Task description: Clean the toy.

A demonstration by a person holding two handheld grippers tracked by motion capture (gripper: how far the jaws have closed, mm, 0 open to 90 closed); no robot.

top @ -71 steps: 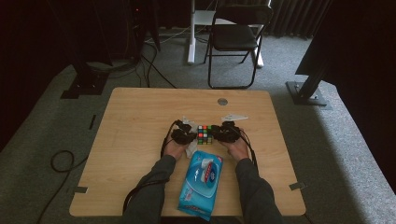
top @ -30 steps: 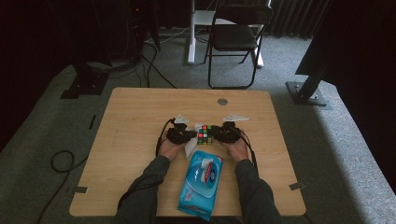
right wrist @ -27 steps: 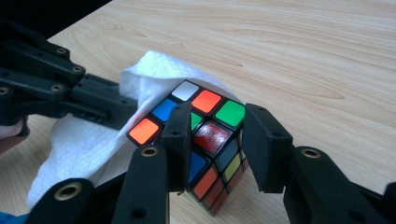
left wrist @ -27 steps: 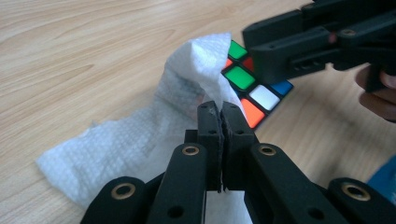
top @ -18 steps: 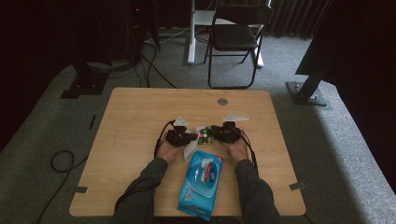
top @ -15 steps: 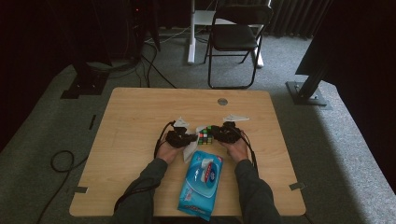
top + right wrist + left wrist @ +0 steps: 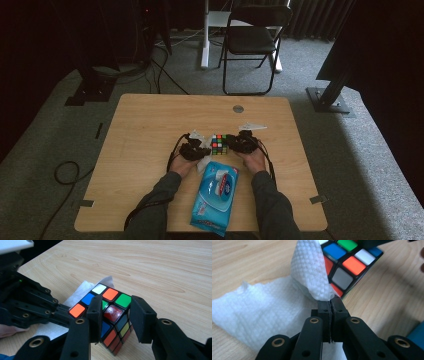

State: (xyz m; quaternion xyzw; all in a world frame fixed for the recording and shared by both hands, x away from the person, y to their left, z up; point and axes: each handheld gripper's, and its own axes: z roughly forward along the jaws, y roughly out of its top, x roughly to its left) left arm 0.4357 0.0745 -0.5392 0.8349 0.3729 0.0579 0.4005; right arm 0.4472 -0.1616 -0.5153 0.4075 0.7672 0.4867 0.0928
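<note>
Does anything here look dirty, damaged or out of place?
Yes. On the puzzle cube, held between the right gripper's jaws, one red sticker is smeared with whitish scuffs, unlike the clean squares around it. The left gripper pinches a white wipe against the cube's side.

You are working at a light wooden table (image 7: pixel 145 150) with a small round grey disc (image 7: pixel 238 108) set near its far edge. A blue wipes packet (image 7: pixel 215 197) is lying flat at the near edge — its white label facing up. Beyond the table, a black folding chair (image 7: pixel 252 42) is standing on the grey carpet (image 7: pixel 45 130), beside a white post (image 7: pixel 205 32). A black cable (image 7: pixel 65 172) is looping on the floor to the left — dark stand bases (image 7: pixel 330 100) are sitting at both far sides.
</note>
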